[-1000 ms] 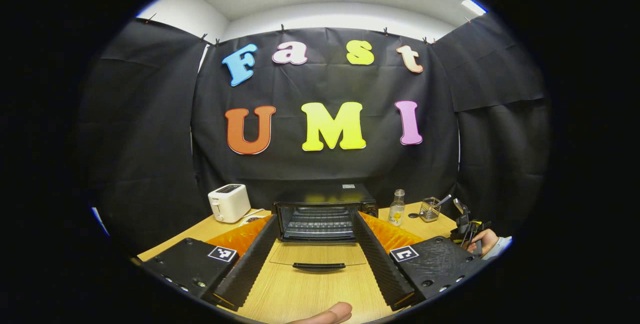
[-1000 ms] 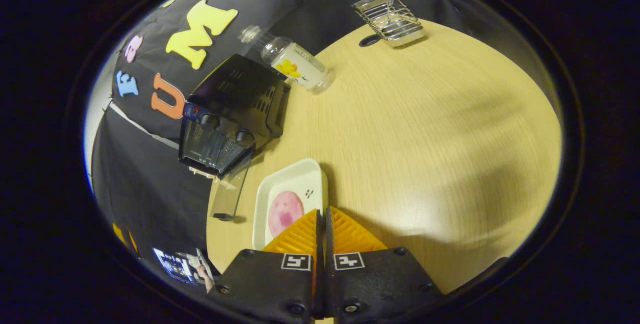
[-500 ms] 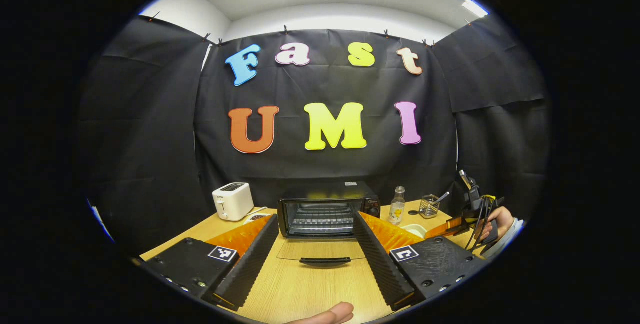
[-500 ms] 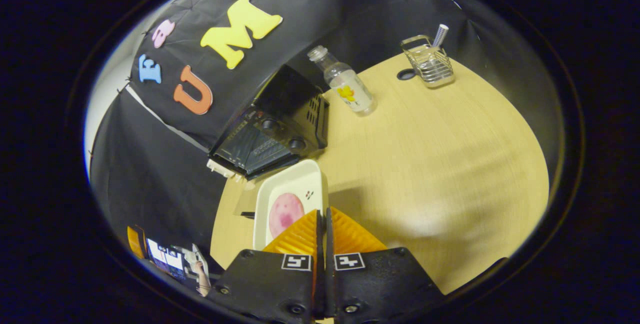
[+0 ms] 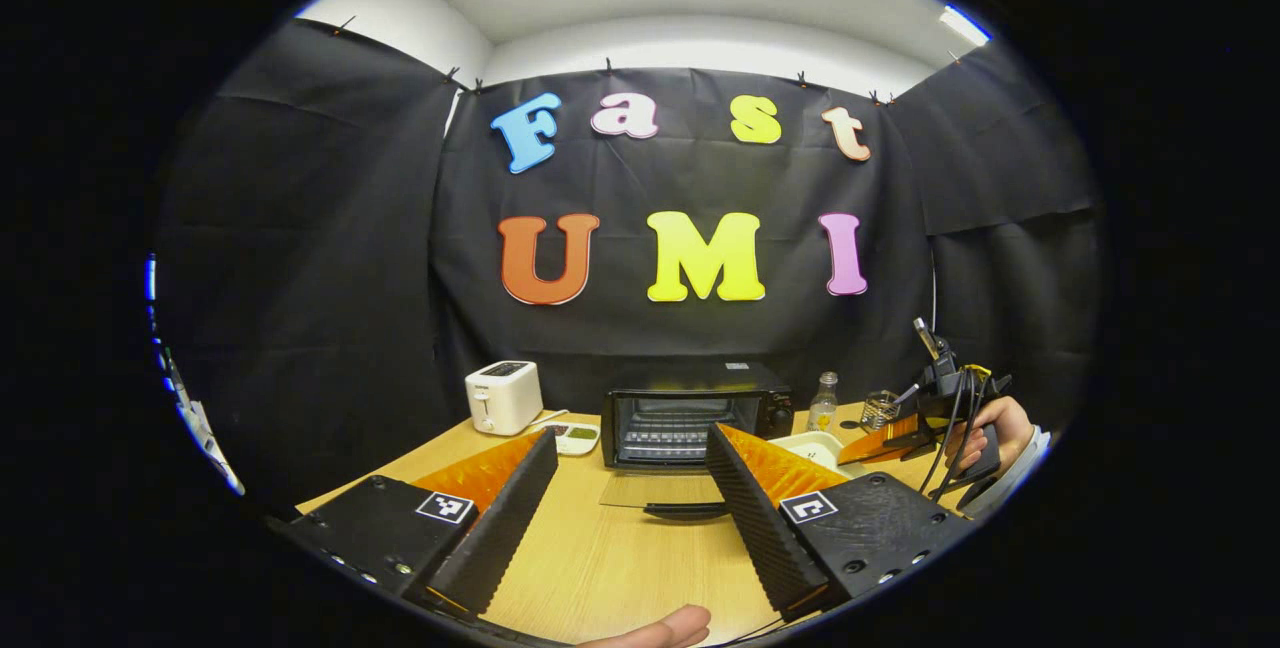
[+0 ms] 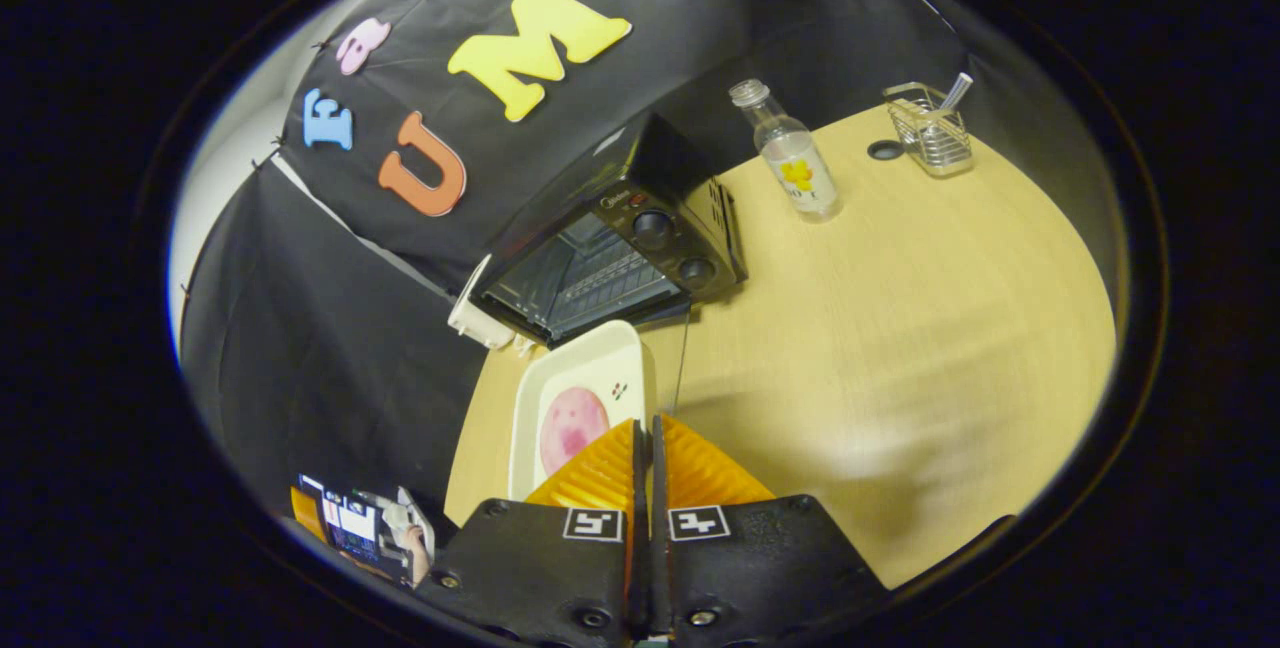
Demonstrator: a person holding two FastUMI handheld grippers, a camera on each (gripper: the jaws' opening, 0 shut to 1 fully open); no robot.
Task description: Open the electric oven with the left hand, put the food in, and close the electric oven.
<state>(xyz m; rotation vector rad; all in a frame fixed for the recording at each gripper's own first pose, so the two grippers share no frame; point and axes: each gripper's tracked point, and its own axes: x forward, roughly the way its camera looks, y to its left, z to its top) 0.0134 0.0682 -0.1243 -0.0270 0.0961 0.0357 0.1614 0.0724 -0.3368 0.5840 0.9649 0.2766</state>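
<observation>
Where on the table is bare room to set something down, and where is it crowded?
Bare wood lies right of the oven, between the bottle, the wire holder and the near table edge. Another free patch lies before the lowered door, between the left gripper fingers. It is crowded around the oven mouth, where the right gripper holds the tray.

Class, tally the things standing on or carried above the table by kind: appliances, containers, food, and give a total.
Appliances: 2, the electric oven and the toaster.
Containers: 3, the bottle, the wire basket, the white tray.
Food: 1, the pink piece on the tray.
Total: 6
</observation>
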